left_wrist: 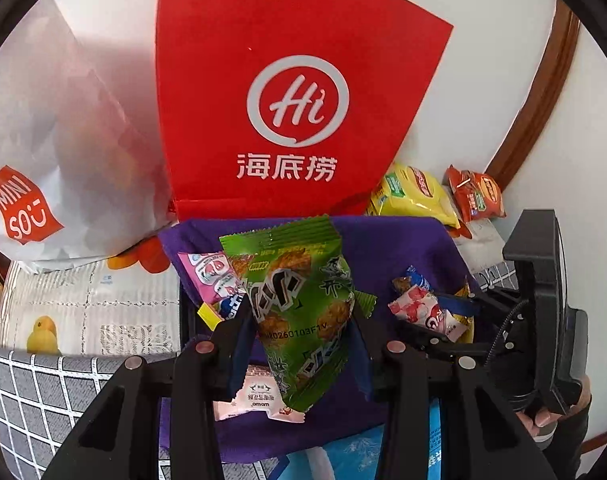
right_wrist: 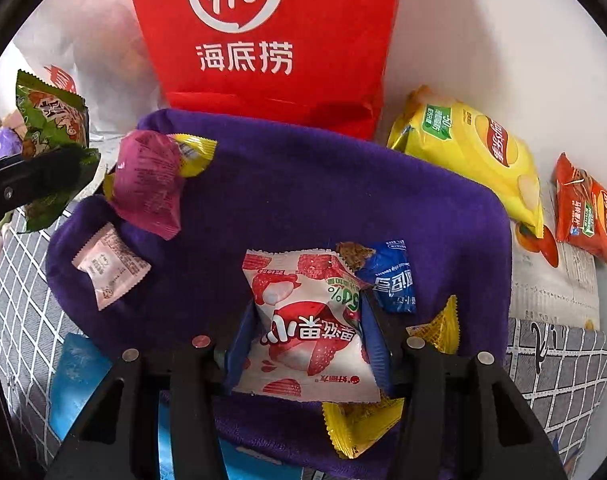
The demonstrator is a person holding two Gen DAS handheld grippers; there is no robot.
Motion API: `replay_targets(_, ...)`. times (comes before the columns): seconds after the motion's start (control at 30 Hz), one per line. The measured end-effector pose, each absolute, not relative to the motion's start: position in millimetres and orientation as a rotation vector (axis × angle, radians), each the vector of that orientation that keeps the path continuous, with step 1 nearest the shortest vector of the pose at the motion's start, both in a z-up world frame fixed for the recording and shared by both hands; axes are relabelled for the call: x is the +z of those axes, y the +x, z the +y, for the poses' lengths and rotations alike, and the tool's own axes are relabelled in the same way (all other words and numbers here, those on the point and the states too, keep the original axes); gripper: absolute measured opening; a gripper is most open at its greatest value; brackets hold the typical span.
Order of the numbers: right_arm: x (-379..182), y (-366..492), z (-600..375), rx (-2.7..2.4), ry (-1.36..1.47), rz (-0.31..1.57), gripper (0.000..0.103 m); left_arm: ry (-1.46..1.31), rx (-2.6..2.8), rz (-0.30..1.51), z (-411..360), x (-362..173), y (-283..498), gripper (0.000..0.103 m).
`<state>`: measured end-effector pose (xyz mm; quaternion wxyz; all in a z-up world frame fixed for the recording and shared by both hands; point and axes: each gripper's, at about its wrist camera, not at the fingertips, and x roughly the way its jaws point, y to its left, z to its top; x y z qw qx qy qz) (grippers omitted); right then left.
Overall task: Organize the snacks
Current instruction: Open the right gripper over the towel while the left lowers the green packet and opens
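My left gripper (left_wrist: 301, 320) is shut on a green snack packet (left_wrist: 299, 280), which hangs upright over a purple fabric bin (left_wrist: 403, 248). My right gripper (right_wrist: 307, 320) is shut on a white and red strawberry packet (right_wrist: 303, 320), low over the same purple bin (right_wrist: 303, 184). In the bin lie a pale pink packet (right_wrist: 107, 268), a magenta packet (right_wrist: 151, 184), a blue cookie packet (right_wrist: 391, 280) and yellow packets (right_wrist: 359, 420). The right wrist view shows the left gripper (right_wrist: 55, 172) with the green packet (right_wrist: 51, 120) at the far left.
A red paper bag (left_wrist: 287, 100) stands right behind the bin, with a white shopping bag (left_wrist: 43, 160) to its left. A yellow chips bag (right_wrist: 483, 152) and an orange-red chips bag (right_wrist: 587, 212) lie at the right by the wall. A grid-pattern cloth (right_wrist: 563, 380) covers the table.
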<state>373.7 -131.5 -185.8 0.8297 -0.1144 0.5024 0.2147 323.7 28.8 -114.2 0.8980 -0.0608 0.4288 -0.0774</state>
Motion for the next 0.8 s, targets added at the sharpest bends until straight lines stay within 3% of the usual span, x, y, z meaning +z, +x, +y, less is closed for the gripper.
replay_targets(0.2,-177.8,366.1,-126.8,0.447,-0.302,1.033,0.056,-0.118,-0.136,0.914,27.0,-122.0,327.4,0.04)
replay_targets(0.3,-166.6,360.1,-126.5,0.451,-0.304,0.99,0.071,-0.111,-0.122,0.927,27.2,-124.6,329.6,0.04)
replay_targets(0.8,-132.3,367.8,-153.2,0.34,-0.183,0.879,0.072,-0.101,-0.084,1.013,26.1,-143.5,338.4,0.041)
